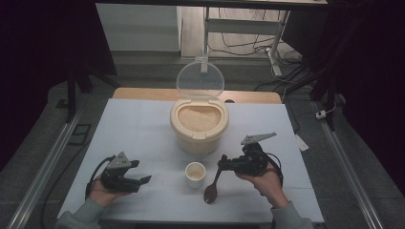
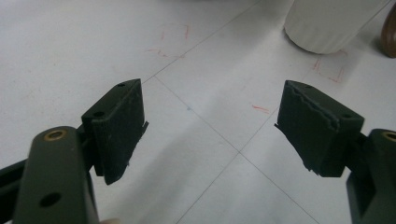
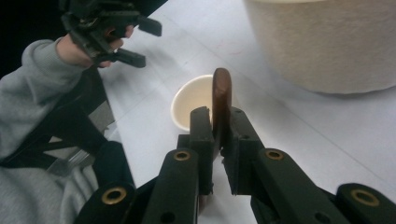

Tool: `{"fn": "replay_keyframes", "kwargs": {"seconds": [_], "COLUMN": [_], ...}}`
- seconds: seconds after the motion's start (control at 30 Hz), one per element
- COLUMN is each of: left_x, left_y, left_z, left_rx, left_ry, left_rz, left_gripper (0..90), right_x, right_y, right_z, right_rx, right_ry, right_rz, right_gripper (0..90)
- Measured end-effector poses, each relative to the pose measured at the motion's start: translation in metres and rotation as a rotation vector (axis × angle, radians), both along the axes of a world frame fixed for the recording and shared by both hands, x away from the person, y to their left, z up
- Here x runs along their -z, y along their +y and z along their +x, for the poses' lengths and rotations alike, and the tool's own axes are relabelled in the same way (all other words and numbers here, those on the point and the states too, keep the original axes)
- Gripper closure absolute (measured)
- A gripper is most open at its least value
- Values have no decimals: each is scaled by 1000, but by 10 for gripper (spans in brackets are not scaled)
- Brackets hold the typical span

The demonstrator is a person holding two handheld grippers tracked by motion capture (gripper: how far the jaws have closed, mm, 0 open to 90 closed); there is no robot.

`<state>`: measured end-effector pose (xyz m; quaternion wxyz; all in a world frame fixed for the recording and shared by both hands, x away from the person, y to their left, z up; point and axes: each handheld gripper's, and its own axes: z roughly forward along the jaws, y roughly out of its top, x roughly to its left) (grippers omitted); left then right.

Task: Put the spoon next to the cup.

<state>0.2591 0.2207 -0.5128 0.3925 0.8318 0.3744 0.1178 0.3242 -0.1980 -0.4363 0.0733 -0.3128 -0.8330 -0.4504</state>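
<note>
Table (image 1: 143, 124), white top. Rice container (image 1: 199, 125), lid raised, near far edge, centre. My right gripper (image 1: 223, 164), jaws clamped on wooden spoon (image 1: 213, 187) handle, bowl resting near front edge. My left gripper (image 1: 143, 172), jaws apart, front-left. Small cup (image 1: 195, 174), beside spoon.

Table (image 1: 143, 119) bearing rice container (image 1: 199, 126) at centre rear, its lid (image 1: 200, 78) raised behind it, cup (image 1: 195, 174) in front of container, spoon (image 1: 213, 183) just right of cup, left gripper (image 1: 143, 172) well left of cup, right gripper (image 1: 222, 163) clamped on spoon handle.
</note>
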Motion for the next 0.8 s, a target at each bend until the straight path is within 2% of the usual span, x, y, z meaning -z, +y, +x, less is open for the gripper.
{"fn": "replay_keyframes", "kwargs": {"seconds": [0.37, 0.8], "left_x": [0, 0], "left_y": [0, 0], "left_z": [0, 0], "left_rx": [2, 3], "left_ry": [0, 0], "left_rz": [3, 5], "left_gripper": [229, 228], "right_x": [6, 21], "right_y": [-2, -2], "right_z": [3, 10], "right_rx": [69, 146], "right_ry": [-77, -122], "right_rz": [-6, -29], "right_gripper": [791, 733]}}
